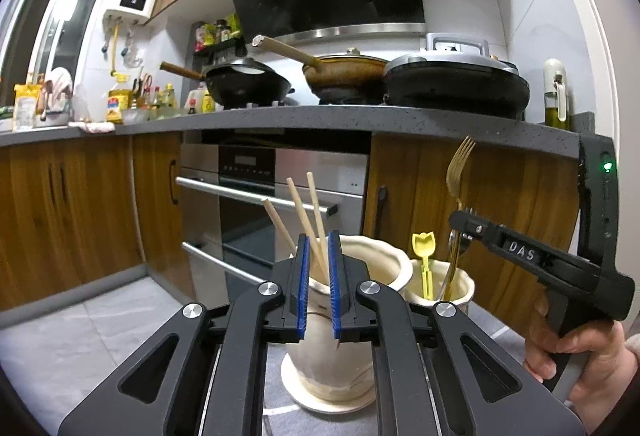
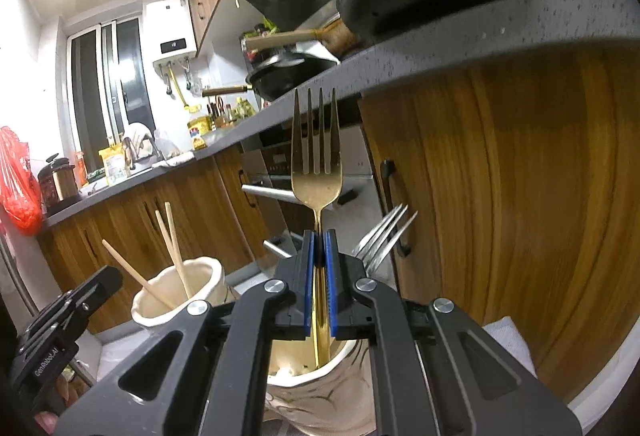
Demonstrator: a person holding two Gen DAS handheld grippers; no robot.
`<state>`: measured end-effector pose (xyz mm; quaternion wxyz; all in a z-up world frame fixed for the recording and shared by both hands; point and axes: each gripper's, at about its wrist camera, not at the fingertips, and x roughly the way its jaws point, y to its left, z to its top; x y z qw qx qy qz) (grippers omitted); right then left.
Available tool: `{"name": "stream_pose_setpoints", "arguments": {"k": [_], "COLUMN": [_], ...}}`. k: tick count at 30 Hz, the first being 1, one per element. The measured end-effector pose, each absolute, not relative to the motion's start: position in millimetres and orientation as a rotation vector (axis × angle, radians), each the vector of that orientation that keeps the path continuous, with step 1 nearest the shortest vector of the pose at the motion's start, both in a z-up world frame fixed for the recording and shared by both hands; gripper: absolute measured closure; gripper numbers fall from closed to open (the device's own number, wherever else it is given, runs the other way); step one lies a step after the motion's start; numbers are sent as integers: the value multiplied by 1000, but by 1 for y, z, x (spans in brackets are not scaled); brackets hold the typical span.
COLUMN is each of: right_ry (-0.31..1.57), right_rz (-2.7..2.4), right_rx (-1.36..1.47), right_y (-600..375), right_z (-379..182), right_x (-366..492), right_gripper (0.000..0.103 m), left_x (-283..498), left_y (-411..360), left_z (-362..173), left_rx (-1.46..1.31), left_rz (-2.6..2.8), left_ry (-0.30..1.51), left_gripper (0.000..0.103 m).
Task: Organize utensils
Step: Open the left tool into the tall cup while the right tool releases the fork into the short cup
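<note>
A cream ceramic pot (image 1: 372, 256) holds three wooden chopsticks (image 1: 298, 208). My left gripper (image 1: 318, 242) stands over its near rim. Its blue pads are slightly apart, and a chopstick shows in the gap without being pressed. To the right, a smaller cream pot (image 1: 460, 288) holds a yellow tulip-topped utensil (image 1: 424, 256). My right gripper (image 2: 319, 236) is shut on the handle of a gold fork (image 2: 316, 164). The fork stands upright with its tines up and its lower end inside that pot (image 2: 348, 388). Silver forks (image 2: 384, 232) lean in the same pot behind the gripper.
Both pots stand on a grey cloth (image 1: 80, 336) in front of wooden cabinets (image 1: 500, 204) and a steel oven (image 1: 256, 204). Above runs a grey countertop (image 1: 320, 116) with pans and bottles. A hand (image 1: 576, 348) holds the right gripper's handle.
</note>
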<state>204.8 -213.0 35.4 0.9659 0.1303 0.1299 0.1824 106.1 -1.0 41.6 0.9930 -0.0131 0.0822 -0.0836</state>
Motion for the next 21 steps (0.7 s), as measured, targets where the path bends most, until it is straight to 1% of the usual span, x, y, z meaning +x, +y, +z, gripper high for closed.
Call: {"name": "stream_pose_setpoints", "arguments": {"k": [11,14,21], "right_ry": [282,271,280], "right_rz": [369,362,322], "right_rx": [187,153,161], "right_y": [-200,-195,-201], "right_z": [30,30,28], "right_x": [203,201,205], "right_gripper": [98,97,97], "left_x": [105,105,104], "left_y": [-4,-5,-5], "left_z": [41,40,39], "left_rx": [-9,-10,-11], "left_rz": [-180,-180,-181], "left_ry": [160,161,162], "left_gripper": [93,89,89]}}
